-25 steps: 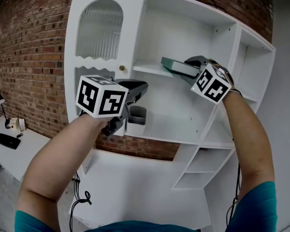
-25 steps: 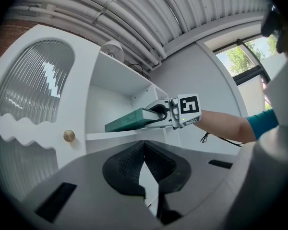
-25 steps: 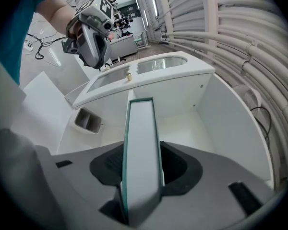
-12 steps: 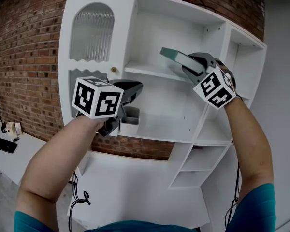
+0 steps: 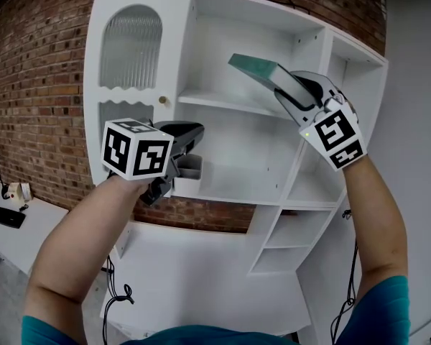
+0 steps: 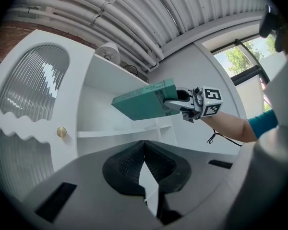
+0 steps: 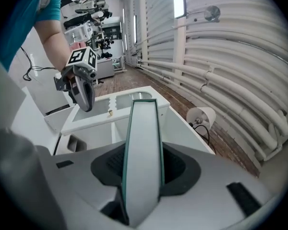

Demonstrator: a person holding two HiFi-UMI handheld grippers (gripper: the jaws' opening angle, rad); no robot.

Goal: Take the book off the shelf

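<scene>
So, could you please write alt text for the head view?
The right gripper holds a green book tilted in the air, in front of the open shelves of a white cabinet against a brick wall. The left gripper hovers empty in front of a lower shelf.

head view faces the shelf unit point(image 5: 233, 153) up close; both gripper views tilt upward, sharing its top.

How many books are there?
1. The teal hardcover book is clamped in the right claw, tilted up in front of the white shelf unit. The open shelves show no others; the ribbed glass door could hide some.
</scene>
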